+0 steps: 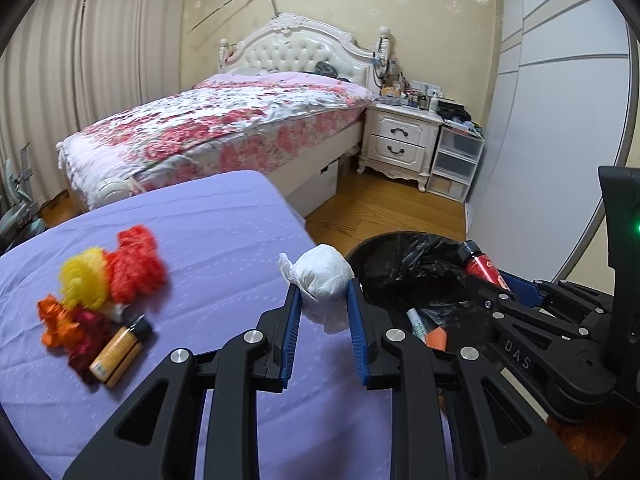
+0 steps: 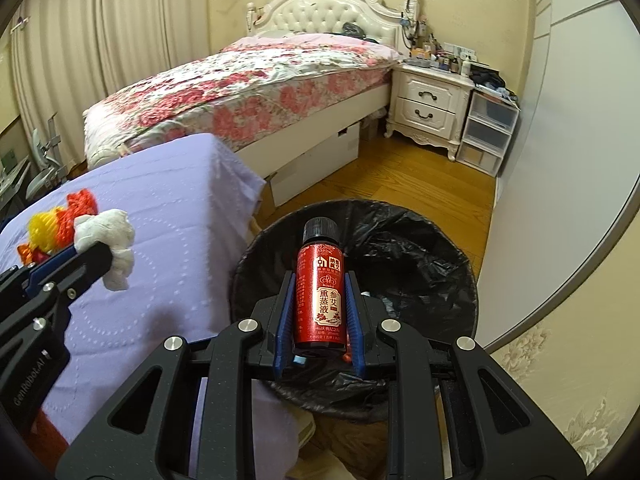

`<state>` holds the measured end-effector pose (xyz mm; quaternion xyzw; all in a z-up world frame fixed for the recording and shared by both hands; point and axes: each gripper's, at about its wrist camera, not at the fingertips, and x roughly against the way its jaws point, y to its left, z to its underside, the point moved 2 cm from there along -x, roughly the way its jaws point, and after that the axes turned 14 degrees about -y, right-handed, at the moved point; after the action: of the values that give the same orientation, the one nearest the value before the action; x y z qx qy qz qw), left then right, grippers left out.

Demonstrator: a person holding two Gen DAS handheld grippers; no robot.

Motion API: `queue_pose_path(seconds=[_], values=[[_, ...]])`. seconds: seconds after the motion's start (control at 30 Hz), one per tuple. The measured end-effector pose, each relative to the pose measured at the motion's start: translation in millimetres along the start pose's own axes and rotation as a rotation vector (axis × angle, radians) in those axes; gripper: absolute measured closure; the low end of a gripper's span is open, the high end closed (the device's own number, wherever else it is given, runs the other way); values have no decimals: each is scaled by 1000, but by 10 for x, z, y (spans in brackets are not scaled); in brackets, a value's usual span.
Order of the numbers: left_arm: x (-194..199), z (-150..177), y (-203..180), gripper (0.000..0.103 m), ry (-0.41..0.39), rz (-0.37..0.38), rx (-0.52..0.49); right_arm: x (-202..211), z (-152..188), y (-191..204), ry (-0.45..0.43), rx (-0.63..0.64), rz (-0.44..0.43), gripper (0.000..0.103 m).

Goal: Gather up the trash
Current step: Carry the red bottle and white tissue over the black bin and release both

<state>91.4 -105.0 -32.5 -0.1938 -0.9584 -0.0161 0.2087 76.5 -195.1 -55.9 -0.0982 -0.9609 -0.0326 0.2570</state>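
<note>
The left gripper (image 1: 324, 292) reaches forward over the edge of the lilac surface (image 1: 208, 232), its blue ribbed fingers (image 1: 294, 320) pinching a crumpled white tissue ball (image 1: 324, 276). The right gripper (image 2: 320, 296) is held above the black-lined trash bin (image 2: 420, 248), its fingers pinching a smooth red bottle (image 2: 320, 296) with a black ribbed cap pointing forward. Left of the left fingers lie fuzzy red and yellow pompoms (image 1: 116, 268).

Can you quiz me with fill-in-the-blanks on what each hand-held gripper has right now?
The right hand-held gripper holds a red ____ over the trash bin.
The left hand-held gripper holds a crumpled white ____.
The bin's liner is ____ in colour.
The cloth under the leftover items is ____.

Missing words: bottle; tissue; black; purple
</note>
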Motion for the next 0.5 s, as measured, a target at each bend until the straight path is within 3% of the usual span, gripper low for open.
queue_pose_path(seconds=[0.5], values=[[-650, -68, -430, 78, 50, 0, -57, -398, -40, -424, 14, -70, 91, 80]])
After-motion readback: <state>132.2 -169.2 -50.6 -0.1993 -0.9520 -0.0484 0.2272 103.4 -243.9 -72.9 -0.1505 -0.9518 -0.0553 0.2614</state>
